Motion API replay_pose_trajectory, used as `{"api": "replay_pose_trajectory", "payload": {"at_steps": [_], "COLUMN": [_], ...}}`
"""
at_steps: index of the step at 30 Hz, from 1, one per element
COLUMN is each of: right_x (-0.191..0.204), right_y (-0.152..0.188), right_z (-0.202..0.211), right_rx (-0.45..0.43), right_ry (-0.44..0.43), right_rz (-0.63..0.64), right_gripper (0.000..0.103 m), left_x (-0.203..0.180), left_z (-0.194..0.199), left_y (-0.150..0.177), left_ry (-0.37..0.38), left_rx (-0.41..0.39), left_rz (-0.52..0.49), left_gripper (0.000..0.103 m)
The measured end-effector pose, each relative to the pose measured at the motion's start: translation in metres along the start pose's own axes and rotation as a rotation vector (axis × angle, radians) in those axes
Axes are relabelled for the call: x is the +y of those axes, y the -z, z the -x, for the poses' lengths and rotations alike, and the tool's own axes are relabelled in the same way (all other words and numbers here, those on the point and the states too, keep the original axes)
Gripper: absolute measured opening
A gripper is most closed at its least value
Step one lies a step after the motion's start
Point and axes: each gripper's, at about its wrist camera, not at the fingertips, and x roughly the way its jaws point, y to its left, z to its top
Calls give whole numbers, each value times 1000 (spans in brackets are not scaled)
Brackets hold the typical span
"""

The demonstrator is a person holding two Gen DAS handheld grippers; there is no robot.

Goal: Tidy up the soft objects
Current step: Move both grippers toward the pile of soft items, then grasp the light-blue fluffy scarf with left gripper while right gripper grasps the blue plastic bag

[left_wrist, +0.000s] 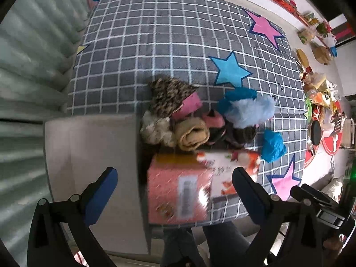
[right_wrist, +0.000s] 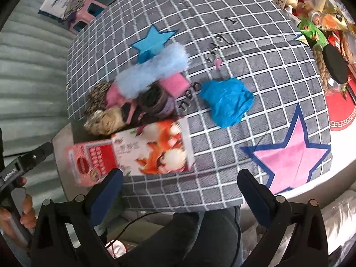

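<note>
Left gripper (left_wrist: pixel 174 179) wide open, empty, hovered above pink carton (left_wrist: pixel 178 191); right gripper (right_wrist: pixel 180 183) likewise spread, nothing held, at table's near edge. Soft pile (left_wrist: pixel 195 118) lay just beyond carton on checked cloth (left_wrist: pixel 155 44); blue crumpled piece (right_wrist: pixel 225 101) sat apart to right. Judged light, limp, compressible, unbreakable; pinch bunched fold deep, since fluffy pale-blue item (right_wrist: pixel 153 71) likely slips from shallow grip
</note>
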Motion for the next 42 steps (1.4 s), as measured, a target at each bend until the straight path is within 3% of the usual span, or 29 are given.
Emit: {"api": "replay_pose_trajectory", "payload": {"at_steps": [8, 13, 19, 27, 36, 42], "right_x": [-44, -63, -76, -69, -54, -62], "right_y": [-24, -26, -30, -53, -91, -106], "right_z": [-27, -39, -61, -93, -112, -104], "right_rx": [58, 91, 125, 129, 77, 57], "right_ry": [16, 9, 0, 16, 95, 82], "right_rz": [-67, -86, -101, -58, 19, 28], "right_gripper": [103, 103, 103, 103, 103, 103], "left_x": [-91, -146, -176, -159, -98, -92], "left_z": [-48, -89, -133, -156, -142, -131], "left_y": [-21, -40, -55, -102, -180, -202], "left_ry": [-29, -119, -211, -305, -244, -187], "left_rx": [64, 65, 73, 28, -22, -44], "left_rz": [-177, -298, -394, -343, -137, -147], "left_gripper": [103, 103, 103, 103, 103, 103]}}
